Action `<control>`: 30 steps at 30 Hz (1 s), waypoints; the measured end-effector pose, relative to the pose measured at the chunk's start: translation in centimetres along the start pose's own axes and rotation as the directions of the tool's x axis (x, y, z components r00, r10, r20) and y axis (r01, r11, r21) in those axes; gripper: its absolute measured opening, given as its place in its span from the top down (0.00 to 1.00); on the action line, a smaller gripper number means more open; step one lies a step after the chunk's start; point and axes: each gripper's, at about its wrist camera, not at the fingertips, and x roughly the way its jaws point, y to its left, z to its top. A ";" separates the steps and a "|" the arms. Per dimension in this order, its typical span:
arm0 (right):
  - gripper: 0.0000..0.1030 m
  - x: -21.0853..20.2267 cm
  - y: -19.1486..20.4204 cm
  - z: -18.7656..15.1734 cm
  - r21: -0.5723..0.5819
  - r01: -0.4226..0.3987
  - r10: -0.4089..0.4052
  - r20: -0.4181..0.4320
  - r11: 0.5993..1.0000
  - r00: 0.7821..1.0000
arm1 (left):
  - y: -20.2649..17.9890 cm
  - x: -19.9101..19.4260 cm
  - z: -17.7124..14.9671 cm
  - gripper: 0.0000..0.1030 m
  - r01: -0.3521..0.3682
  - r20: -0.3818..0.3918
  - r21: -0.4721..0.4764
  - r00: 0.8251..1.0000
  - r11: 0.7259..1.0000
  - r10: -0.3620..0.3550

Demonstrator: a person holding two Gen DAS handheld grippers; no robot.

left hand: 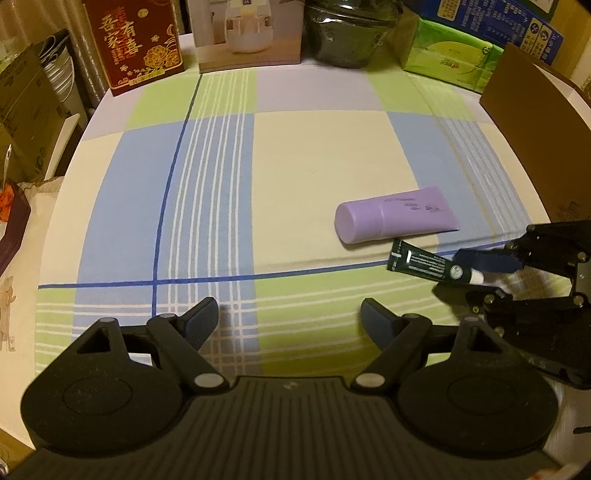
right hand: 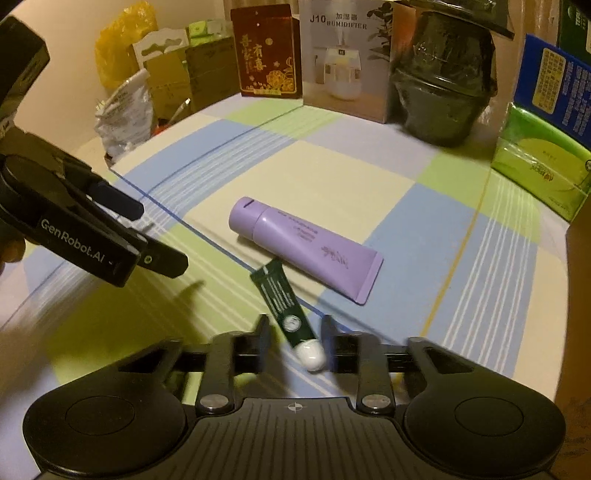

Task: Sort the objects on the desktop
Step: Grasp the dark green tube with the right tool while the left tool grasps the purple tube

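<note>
A small dark green tube [right hand: 280,295] with a white cap lies on the checked tablecloth [left hand: 314,155], just in front of a larger purple tube [right hand: 306,247]. My right gripper [right hand: 295,332] is shut on the green tube's cap end, fingers on either side of it. In the left wrist view the green tube [left hand: 424,264] lies below the purple tube [left hand: 399,214], with the right gripper [left hand: 465,273] reaching in from the right edge. My left gripper [left hand: 290,314] hovers open over the cloth, holding nothing, left of both tubes. It also shows as the left gripper [right hand: 159,236] at the left of the right wrist view.
Along the table's back edge stand a red box [left hand: 136,44], a humidifier box [left hand: 247,33], a black wrapped pot [left hand: 347,37] and a green tissue pack [left hand: 450,62]. A brown cardboard box [left hand: 535,122] rises at the right. Cartons and bags crowd the left side.
</note>
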 end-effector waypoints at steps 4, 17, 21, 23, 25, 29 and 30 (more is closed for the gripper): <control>0.85 -1.1 -0.2 -0.8 0.063 0.042 -0.041 -0.021 0.997 0.999 | -0.4 0.0 0.3 0.21 0.011 0.008 0.026 1.000 1.000 -0.011; 0.87 -5.8 -2.5 -4.8 0.374 0.257 -0.255 -0.056 0.891 0.965 | -2.9 0.3 2.2 0.21 0.048 0.075 0.203 0.995 0.978 -0.065; 0.87 -6.3 -2.6 -5.3 0.400 0.267 -0.268 -0.054 0.877 0.962 | -3.9 0.8 3.6 0.21 0.096 0.095 0.290 0.987 0.952 -0.128; 0.87 -6.4 -2.6 -5.4 0.409 0.268 -0.270 -0.054 0.872 0.961 | -4.7 1.1 4.2 0.21 0.112 0.103 0.352 0.982 0.929 -0.157; 0.87 -6.5 -2.7 -5.5 0.419 0.267 -0.270 -0.053 0.868 0.961 | -5.6 1.7 4.6 0.23 0.123 0.094 0.417 0.980 0.901 -0.178; 0.87 -6.8 -2.9 -5.7 0.441 0.264 -0.271 -0.050 0.857 0.961 | -6.9 3.3 5.1 0.42 0.147 0.036 0.476 0.982 0.867 -0.186; 0.86 -6.8 -3.0 -5.8 0.446 0.260 -0.268 -0.047 0.857 0.962 | -7.1 3.6 5.1 0.47 0.152 0.024 0.482 0.982 0.863 -0.187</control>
